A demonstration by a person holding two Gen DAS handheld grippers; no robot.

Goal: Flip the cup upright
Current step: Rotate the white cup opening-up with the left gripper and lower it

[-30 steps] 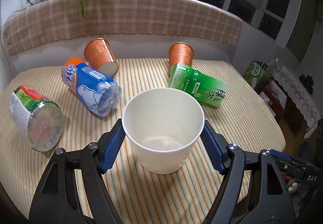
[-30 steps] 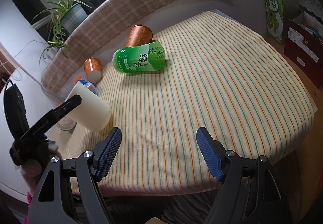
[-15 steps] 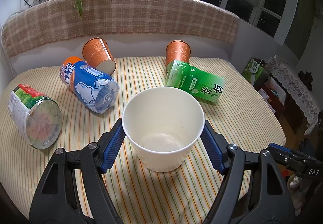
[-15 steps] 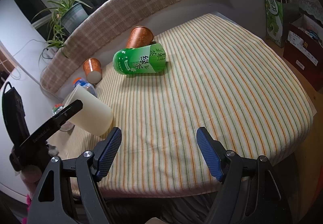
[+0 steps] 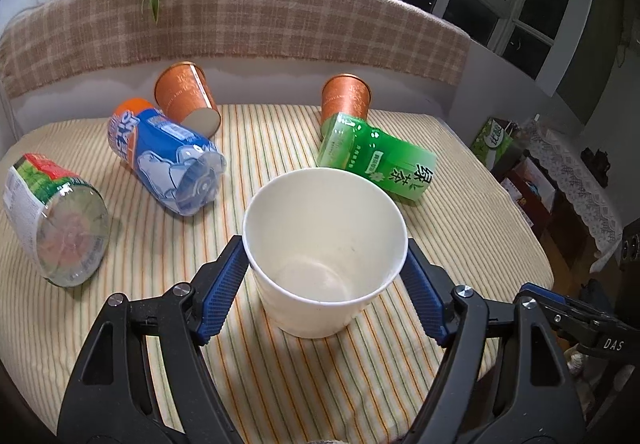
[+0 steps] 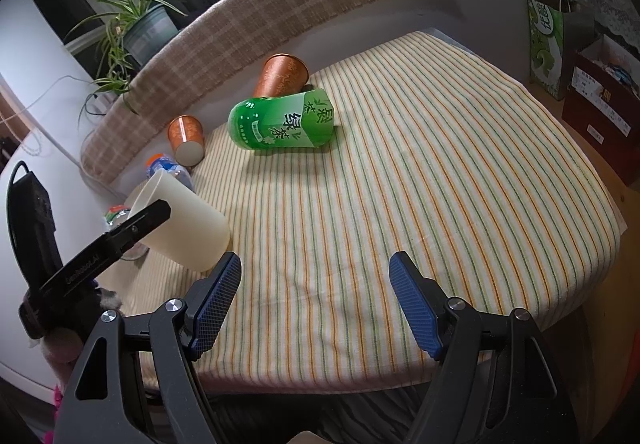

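Observation:
A white paper cup (image 5: 324,256) stands mouth up on the striped tablecloth (image 5: 280,376), slightly tilted, between the blue pads of my left gripper (image 5: 325,276), which is shut on its sides. The cup also shows in the right wrist view (image 6: 188,228), with the left gripper's black finger (image 6: 120,236) across it. My right gripper (image 6: 316,300) is open and empty, above the table's near edge.
Two orange cups (image 5: 188,100) (image 5: 346,98) lie near the back. A green tea bottle (image 5: 376,160), a blue bottle (image 5: 168,160) and a red-green bottle (image 5: 52,220) lie on their sides. Boxes (image 6: 600,100) stand on the floor to the right.
The left gripper with the cup has drawn back and lowered a little; the lying bottles sit higher in its view. The right gripper has barely moved.

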